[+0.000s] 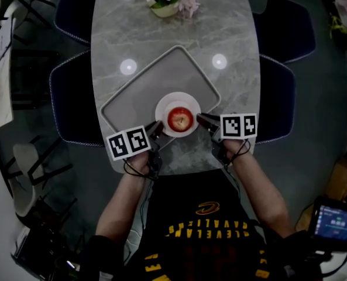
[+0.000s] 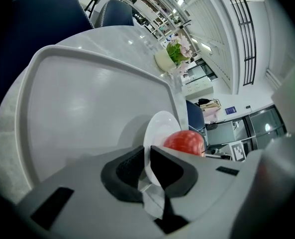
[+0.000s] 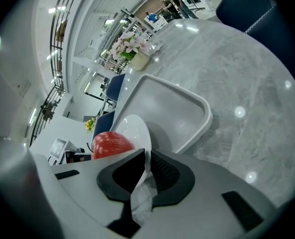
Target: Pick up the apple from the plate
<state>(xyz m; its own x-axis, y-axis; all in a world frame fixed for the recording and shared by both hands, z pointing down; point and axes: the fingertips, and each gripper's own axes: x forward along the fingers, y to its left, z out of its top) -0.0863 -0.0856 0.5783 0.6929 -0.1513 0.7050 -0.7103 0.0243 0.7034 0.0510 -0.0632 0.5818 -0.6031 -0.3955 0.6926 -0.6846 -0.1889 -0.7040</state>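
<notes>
Apple (image 1: 180, 119) sits mid-plate (image 1: 164, 105) between the grippers, its lower half cut off by each gripper's body in the gripper views. The left gripper (image 1: 156, 130) clamps the plate's left rim and the right gripper (image 1: 203, 120) its right rim, over the tray (image 1: 132, 89).

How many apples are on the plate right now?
1. The red apple lies in the middle of the white plate; the left hand-held gripper and right hand-held gripper each clamp its rim. None looks hidden.
</notes>
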